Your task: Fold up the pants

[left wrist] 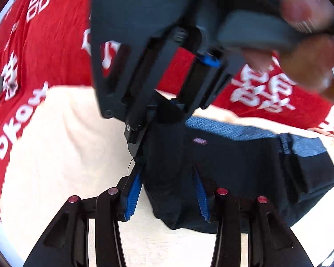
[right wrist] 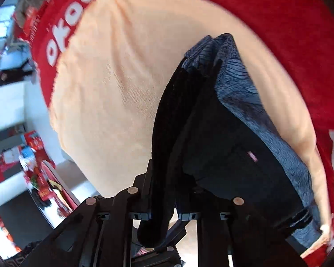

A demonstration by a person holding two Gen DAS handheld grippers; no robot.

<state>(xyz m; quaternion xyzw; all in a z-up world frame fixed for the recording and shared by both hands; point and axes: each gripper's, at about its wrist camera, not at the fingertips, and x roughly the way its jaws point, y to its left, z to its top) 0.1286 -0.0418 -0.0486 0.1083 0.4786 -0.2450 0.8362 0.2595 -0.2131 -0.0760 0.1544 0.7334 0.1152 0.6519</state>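
The pants [left wrist: 233, 173] are dark navy with a grey-blue waistband and lie bunched and partly folded on a cream cloth [left wrist: 55, 155]. My left gripper [left wrist: 167, 191] has its blue-padded fingers [left wrist: 133, 195] spread around the near edge of the pants, fabric lying between them. The right gripper's body [left wrist: 158, 55] hangs just above the pants in the left wrist view. My right gripper [right wrist: 162, 200] is shut on a dark fold of the pants [right wrist: 211, 122], which drapes down between its fingers.
A red blanket with white lettering [left wrist: 44, 51] lies under the cream cloth [right wrist: 122, 89]. The person's hand [left wrist: 311, 55] holds the right gripper. Red decorations and a white floor [right wrist: 22, 155] show off to the left in the right wrist view.
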